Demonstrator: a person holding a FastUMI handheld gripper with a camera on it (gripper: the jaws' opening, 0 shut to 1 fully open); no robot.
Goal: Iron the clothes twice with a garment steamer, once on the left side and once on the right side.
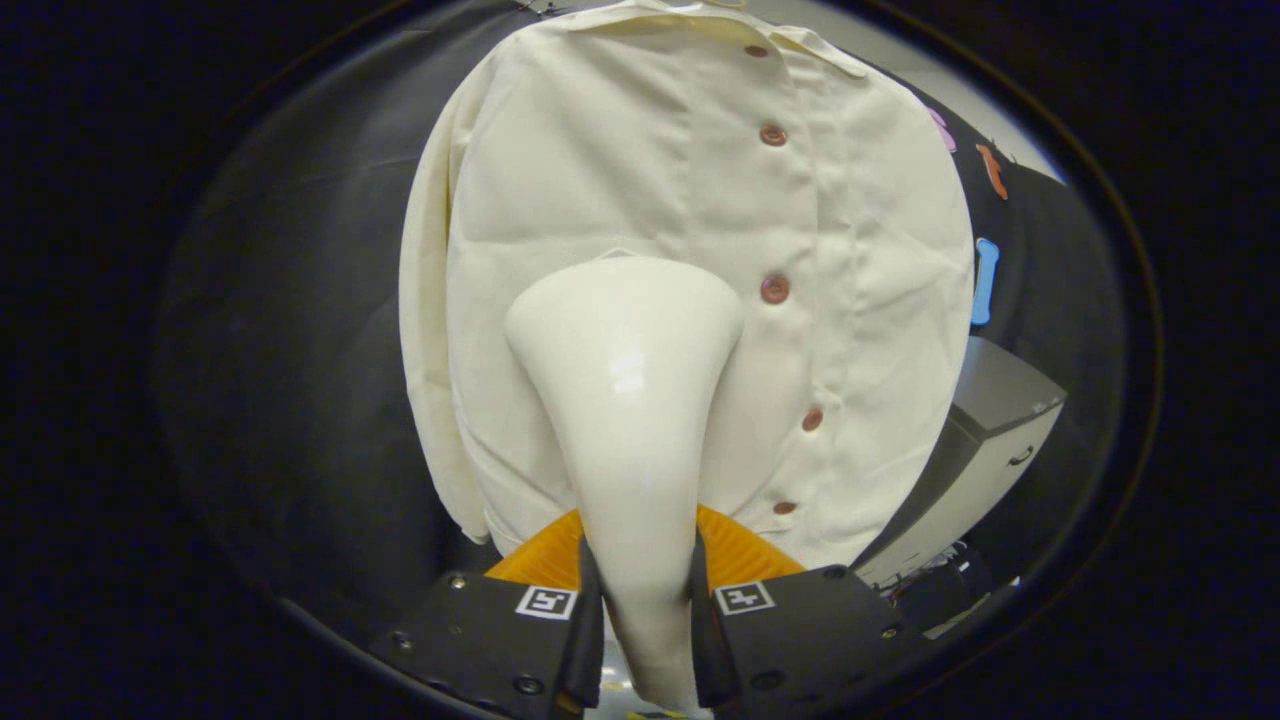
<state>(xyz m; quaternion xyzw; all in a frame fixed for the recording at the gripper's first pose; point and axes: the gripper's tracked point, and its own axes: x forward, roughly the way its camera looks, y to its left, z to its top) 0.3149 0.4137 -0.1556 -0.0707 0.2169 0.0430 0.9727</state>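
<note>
A cream button-up shirt [700, 200] hangs ahead against the dark booth wall, with a row of brown buttons [774, 289] running down right of its middle. My gripper [640, 600] is shut on the white garment steamer [625, 400], both fingers pressing its narrow handle. The steamer's wide head points at the shirt's panel left of the button row, at mid height, and seems to touch or nearly touch the cloth. The steamer hides part of the shirt's lower front.
A white and grey cabinet [985, 440] stands beyond the shirt's lower right side, with some cables below it. Dark booth cloth [300, 350] surrounds the shirt to the left.
</note>
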